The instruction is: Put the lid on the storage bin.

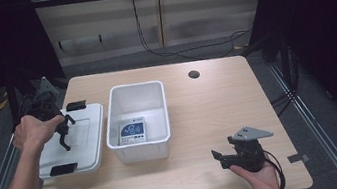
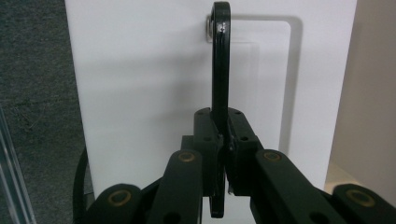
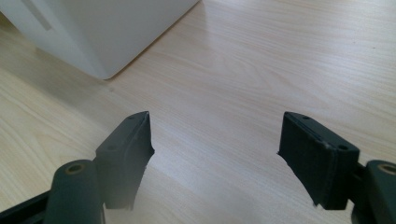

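Note:
A white lid lies flat at the table's left, and a black hinged handle stands up from its middle. My left gripper points down over the lid. In the left gripper view its jaws are shut on that handle, the left gripper pressing it from both sides against the lid behind. Next to the lid stands a white open bin with a blue and white packet on its floor. My right gripper rests open near the front right; in its own view the right gripper holds nothing above bare wood.
Black clips sit at the lid's far and near ends. A corner of the bin shows ahead of the right jaws. A round hole is in the wooden table at the back right. Cables lie on the floor beyond.

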A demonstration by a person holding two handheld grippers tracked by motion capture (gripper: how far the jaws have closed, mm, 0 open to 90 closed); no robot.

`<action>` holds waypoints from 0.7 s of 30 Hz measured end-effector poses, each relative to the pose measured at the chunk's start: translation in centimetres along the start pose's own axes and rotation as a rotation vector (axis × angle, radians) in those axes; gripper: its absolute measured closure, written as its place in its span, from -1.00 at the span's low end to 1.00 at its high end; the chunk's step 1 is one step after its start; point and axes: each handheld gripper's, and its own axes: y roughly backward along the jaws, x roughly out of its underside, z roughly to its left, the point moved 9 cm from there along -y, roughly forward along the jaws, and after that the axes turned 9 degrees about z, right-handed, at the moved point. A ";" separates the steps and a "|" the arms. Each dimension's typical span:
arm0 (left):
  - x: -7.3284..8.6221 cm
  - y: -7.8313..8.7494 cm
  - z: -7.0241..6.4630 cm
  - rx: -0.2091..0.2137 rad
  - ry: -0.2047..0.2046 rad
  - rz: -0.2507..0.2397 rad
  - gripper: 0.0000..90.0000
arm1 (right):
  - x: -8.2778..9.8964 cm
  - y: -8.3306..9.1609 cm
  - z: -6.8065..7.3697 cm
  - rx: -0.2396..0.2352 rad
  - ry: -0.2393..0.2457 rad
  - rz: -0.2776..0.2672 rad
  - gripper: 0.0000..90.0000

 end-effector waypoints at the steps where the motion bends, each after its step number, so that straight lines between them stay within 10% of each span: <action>1: 0.0 0.2 0.1 0.001 0.000 -0.004 0.89 | 0.0 0.0 0.0 0.000 -0.001 -0.002 -0.45; 21: 0.6 3.0 -0.1 -0.004 -0.036 -0.008 0.89 | 0.0 -0.1 0.0 0.000 -0.003 0.003 -0.45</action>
